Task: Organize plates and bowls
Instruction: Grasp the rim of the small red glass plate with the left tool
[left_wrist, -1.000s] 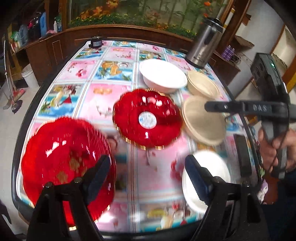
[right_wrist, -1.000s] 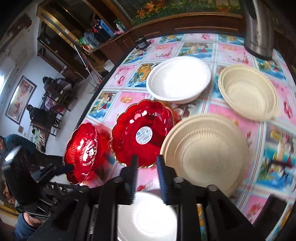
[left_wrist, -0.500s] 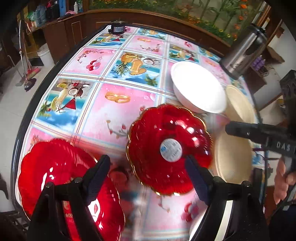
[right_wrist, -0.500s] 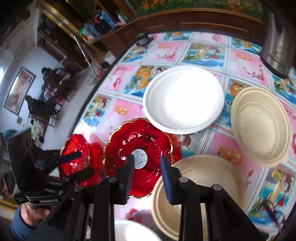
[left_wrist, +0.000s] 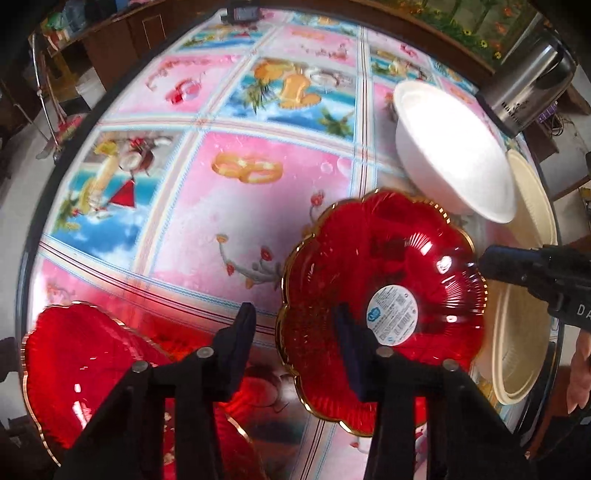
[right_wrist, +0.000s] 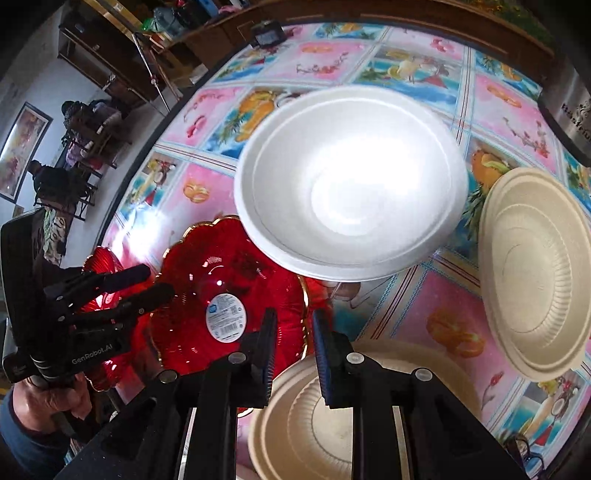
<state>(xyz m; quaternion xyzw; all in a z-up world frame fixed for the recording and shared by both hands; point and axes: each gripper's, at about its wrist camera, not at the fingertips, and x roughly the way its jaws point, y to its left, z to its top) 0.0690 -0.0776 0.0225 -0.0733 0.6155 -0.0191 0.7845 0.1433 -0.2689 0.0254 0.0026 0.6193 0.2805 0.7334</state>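
Left hand-held gripper (left_wrist: 293, 325) steep-down, closing astride red plate (left_wrist: 384, 306) rim | right hand-held gripper (right_wrist: 293, 332) narrow, empty

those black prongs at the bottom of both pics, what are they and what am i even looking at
They are handheld claws, one in each of a person's hands, each with a fisheye camera looking along its fingers. The left claw has just been closing astride the near rim of a red scalloped plate with a sticker; whether it grips is unclear. The right claw stands slightly open over the plate's other rim, holding nothing. Also on the patterned table: another red plate, a white bowl and beige paper plates.
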